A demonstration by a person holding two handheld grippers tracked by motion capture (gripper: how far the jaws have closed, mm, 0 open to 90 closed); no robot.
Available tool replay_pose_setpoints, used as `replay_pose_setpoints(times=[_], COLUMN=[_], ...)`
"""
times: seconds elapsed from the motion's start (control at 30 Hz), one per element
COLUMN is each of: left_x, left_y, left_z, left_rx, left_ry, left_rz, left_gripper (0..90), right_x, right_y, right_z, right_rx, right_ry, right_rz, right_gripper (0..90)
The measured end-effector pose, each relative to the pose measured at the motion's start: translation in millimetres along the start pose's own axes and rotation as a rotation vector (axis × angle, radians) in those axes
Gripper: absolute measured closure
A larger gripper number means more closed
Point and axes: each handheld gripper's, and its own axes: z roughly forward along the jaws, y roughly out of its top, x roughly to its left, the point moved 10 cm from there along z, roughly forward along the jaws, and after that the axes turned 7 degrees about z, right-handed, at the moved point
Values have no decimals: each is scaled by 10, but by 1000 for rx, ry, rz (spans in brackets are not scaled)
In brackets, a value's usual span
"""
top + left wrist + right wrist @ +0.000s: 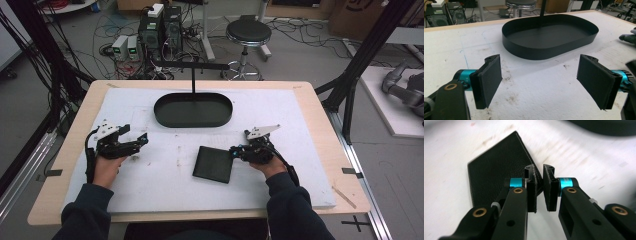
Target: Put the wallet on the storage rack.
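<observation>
- While you are sitting at the white foam board [150, 180], your left gripper [134, 141] is resting on its left side, well apart from everything else, and its jaws are standing wide apart with nothing between them.
- Looking along that gripper, you are seeing its two black pads [489, 78] spread far to either side, with bare, scuffed white board between them.
- Beyond those pads the black oval tray [524, 51] is sitting empty toward the far middle of the board, a thin black post [193, 80] rising from it.
- Your right gripper [235, 151] is reaching in from the right, and its tips are meeting the right edge of the black leather wallet [213, 164].
- That wallet is lying flat near the middle of the board, nearer you than the tray and turned slightly askew.
- Seen from the right gripper's own camera, the jaws are nearly together, leaving just a narrow slit, and a corner of the wallet [499, 172] is sitting right at that slit.
- Whether the pads are actually pinching the leather or just hovering at its edge, I cannot tell; the frame is blurring there.
- Your hands and dark sleeves [292, 210] are coming in from the near edge of the wooden table [320, 105].
</observation>
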Motion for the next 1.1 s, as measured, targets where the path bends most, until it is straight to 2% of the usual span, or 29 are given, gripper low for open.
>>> replay_pose_setpoints(times=[0.03, 0.07, 0.1, 0.13, 0.2, 0.23, 0.27, 0.3, 0.43, 0.53, 0.57, 0.63, 0.67, 0.73, 0.77, 0.8, 0.83, 0.93, 1.0, 1.07, 1.1], left_x=[0, 1, 1, 1, 0, 1, 1, 1, -6, 4, 8, 8, 6, 4, 3, 3, 4, 0, -2, -11, -11], left_y=[0, -1, -1, -1, -2, -4, -6, -8, -4, -3, -3, -2, -1, -1, -1, -2, -2, -4, -5, -4, -4], left_z=[0, 0, 0, 1, 3, 3, 5, 5, 5, -2, -2, -3, -3, 0, 1, 2, 2, 2, 6, 7, 8], left_rx=[0, 0, 0, 0, 0, 3, 4, 6, 4, 2, 2, 2, 1, 0, 0, 0, 0, 3, 4, 4, 4], left_ry=[0, 0, 0, 1, 0, 1, 2, 2, 1, 2, 4, 4, 3, 3, 3, 2, 3, 3, 3, -1, 0], left_rz=[0, 0, 0, 0, 0, 2, 3, 5, 4, 1, 1, 4, 5, 3, 1, 1, 2, 3, 6, 4, 4], left_gripper=[198, 198, 198, 198, 198, 198, 198, 198, 198, 199, 199, 199, 200, 200, 200, 200, 200, 200, 200, 200, 200], right_x=[-13, -56, -56, -84, -99, -99, -100, -89, -108, -57, -27, -14, -12, 4, 35, 35, 64, 103, 99, 98, 89], right_y=[41, 130, 130, 229, 324, 324, 367, 385, 346, 361, 402, 427, 470, 467, 451, 451, 447, 410, 408, 396, 394], right_z=[-42, -140, -140, -255, -370, -370, -422, -450, -437, -462, -487, -504, -539, -533, -528, -528, -530, -541, -539, -539, -540], right_rx=[-27, -87, -87, -156, -211, -211, -237, -242, -218, -231, -249, -267, -297, -297, -302, -302, -304, -294, -294, -290, -291], right_ry=[-23, -90, -90, -151, -224, -224, -252, -260, -236, -218, -239, -256, -286, -268, -235, -235, -189, -141, -134, -100, -103], right_rz=[-10, -38, -38, -71, -115, -115, -132, -134, -114, -145, -173, -180, -202, -206, -206, -206, -198, -182, -177, -153, -152], right_gripper=[843, 845, 845, 848, 852, 852, 853, 853, 853, 853, 854, 854, 855, 854, 853, 853, 854, 853, 852, 844, 838])
